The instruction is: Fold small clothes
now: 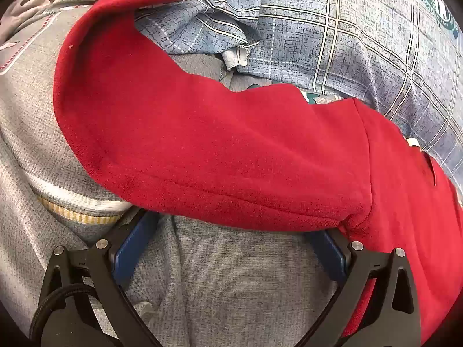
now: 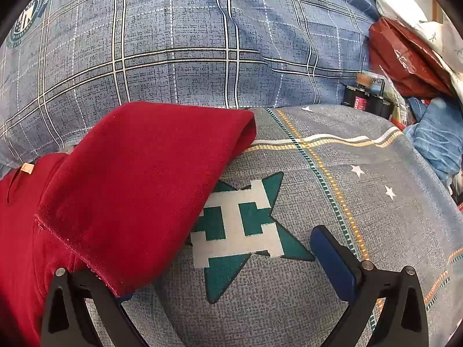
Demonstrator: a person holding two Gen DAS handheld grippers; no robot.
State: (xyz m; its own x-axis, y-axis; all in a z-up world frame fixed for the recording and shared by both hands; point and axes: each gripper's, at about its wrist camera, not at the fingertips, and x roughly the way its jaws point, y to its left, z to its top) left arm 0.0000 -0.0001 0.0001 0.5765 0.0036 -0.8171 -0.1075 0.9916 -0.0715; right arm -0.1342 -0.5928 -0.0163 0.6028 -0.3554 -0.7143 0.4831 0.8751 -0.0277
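A small red garment lies on a grey bed sheet, one sleeve stretched left and curling to the back. My left gripper is open, its blue-padded fingers wide apart at the sleeve's near edge, their tips hidden under the cloth. In the right wrist view the red garment has its other sleeve pointing to the upper right. My right gripper is open; its right finger rests on the sheet and its left finger is hidden under the sleeve's seam.
A blue plaid quilt is heaped behind the garment, and also shows in the left wrist view. The sheet carries a teal star print. A red bag, dark bottles and blue cloth lie at the right.
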